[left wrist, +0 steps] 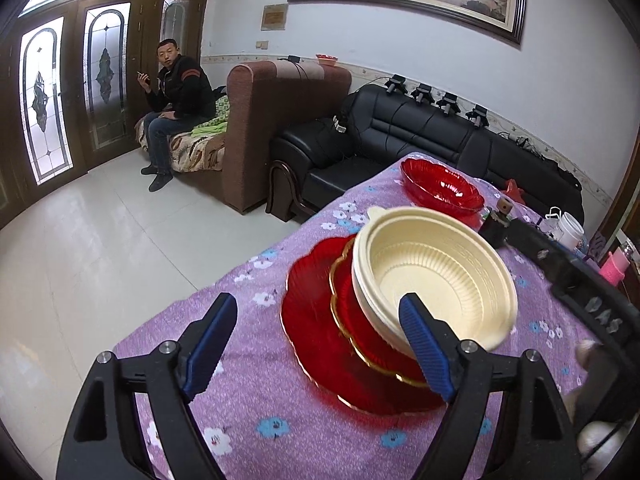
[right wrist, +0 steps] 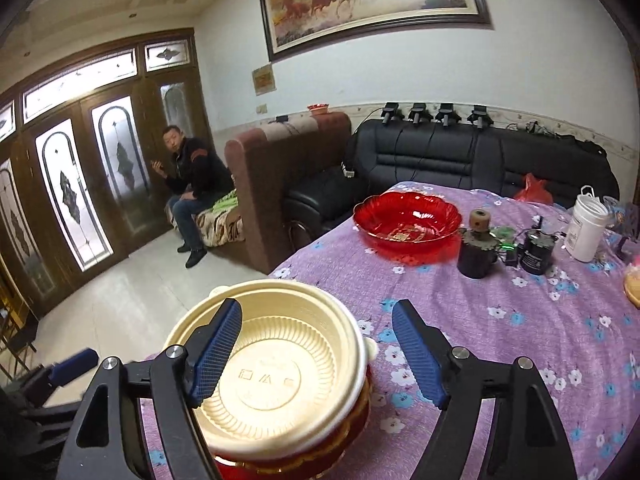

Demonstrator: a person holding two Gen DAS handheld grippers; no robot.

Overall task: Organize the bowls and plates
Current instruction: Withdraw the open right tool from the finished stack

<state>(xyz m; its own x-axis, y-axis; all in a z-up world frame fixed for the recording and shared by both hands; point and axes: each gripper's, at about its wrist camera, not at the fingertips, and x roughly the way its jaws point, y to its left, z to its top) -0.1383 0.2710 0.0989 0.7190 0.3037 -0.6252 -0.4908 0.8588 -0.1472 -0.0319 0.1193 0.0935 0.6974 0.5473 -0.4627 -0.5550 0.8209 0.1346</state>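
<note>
Both my hand-held grippers, left [left wrist: 320,344] and right [right wrist: 316,352], spread, pinching nothing; cream bowl [left wrist: 436,280] stacked on red plates [left wrist: 320,320]; red bowl [right wrist: 408,216] beyond it on counter [right wrist: 520,340].

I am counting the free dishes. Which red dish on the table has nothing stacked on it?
The deep red bowl at the far side of the table stands alone and empty. The red plates near the grippers carry the cream bowl.
</note>
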